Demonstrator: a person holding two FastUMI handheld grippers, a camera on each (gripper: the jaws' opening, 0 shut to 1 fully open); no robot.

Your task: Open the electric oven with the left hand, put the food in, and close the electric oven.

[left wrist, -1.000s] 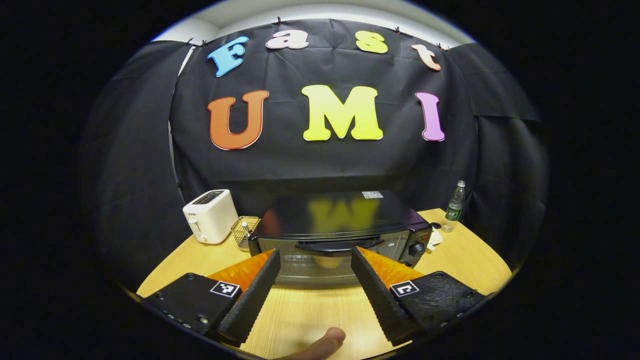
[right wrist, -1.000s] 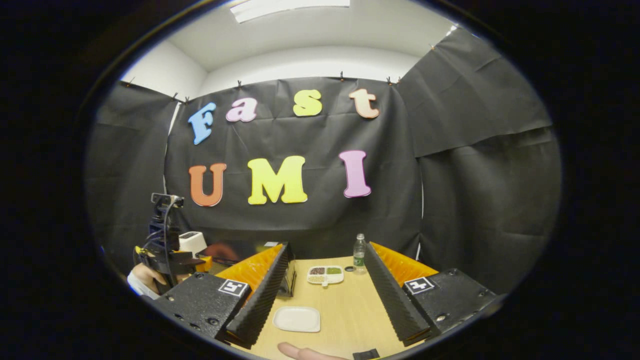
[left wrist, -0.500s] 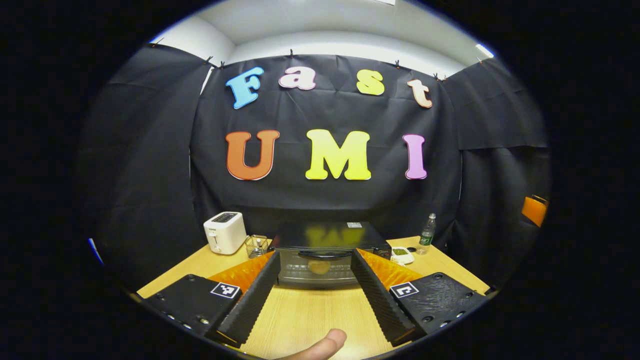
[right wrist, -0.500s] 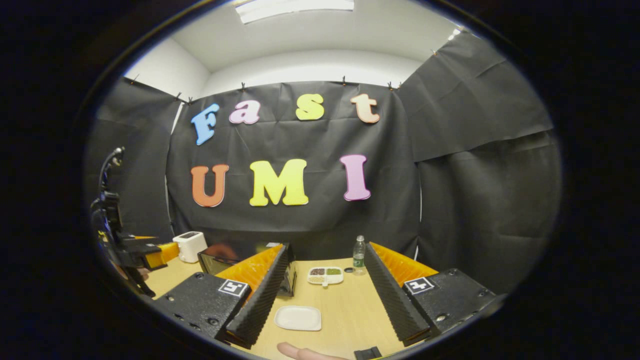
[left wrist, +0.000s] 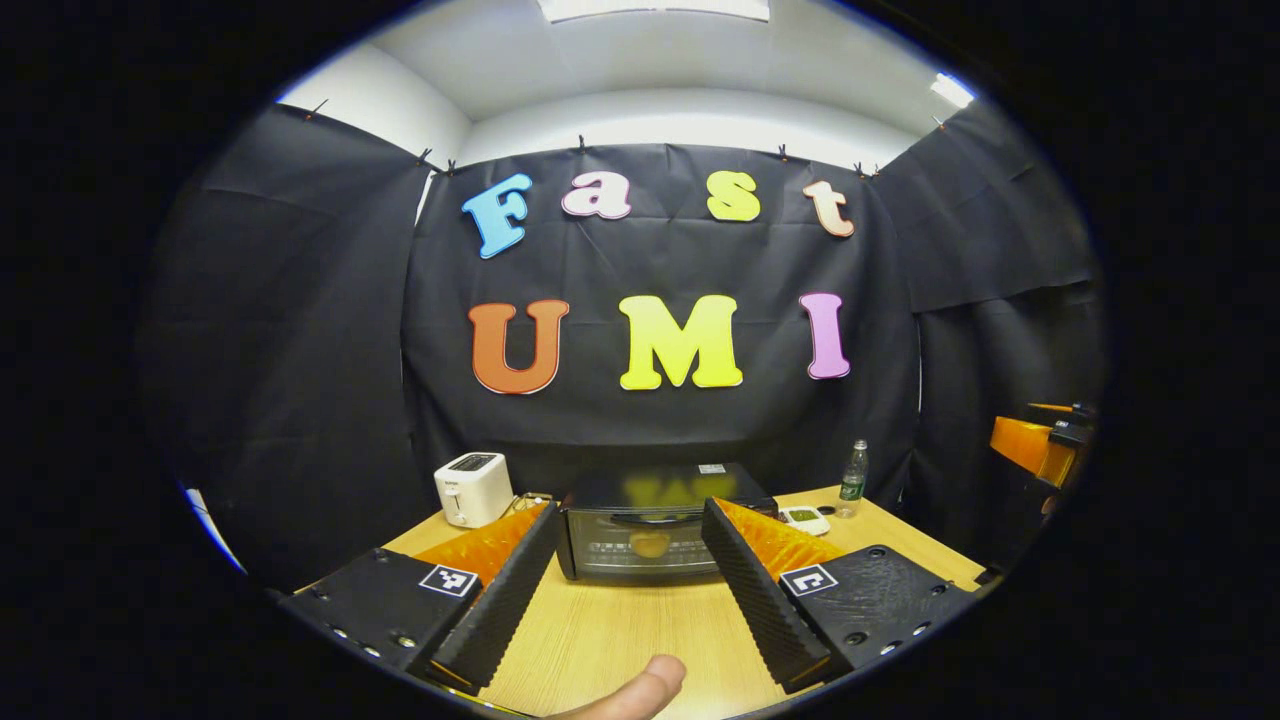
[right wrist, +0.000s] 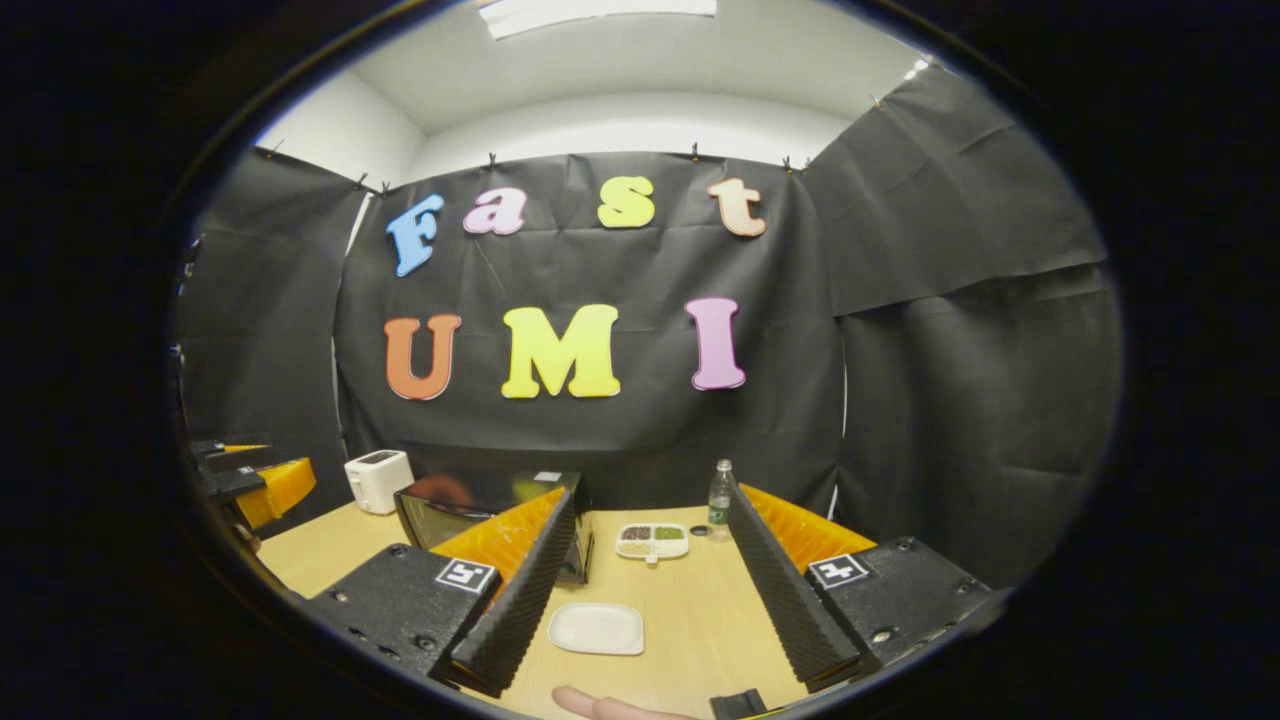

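- The oven [left wrist: 648,522] sits at the far middle of the table [left wrist: 620,640], door closed, with something yellowish, probably the food, behind the glass.
- The left gripper [left wrist: 628,580] hangs wide open and empty, well back from the oven.
- The right gripper [right wrist: 650,590] is also wide open, above an empty white plate [right wrist: 596,629].
- The job looks finished; best to keep both grippers clear of the handle.

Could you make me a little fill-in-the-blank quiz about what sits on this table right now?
1. The electric oven has its door ____.
2. The small appliance beside the oven, the toaster, is ____ in colour.
3. In the right gripper view, the white plate lying between the jaws holds ____.
4. The left gripper has its jaws ____.

Missing words: shut; white; nothing; open
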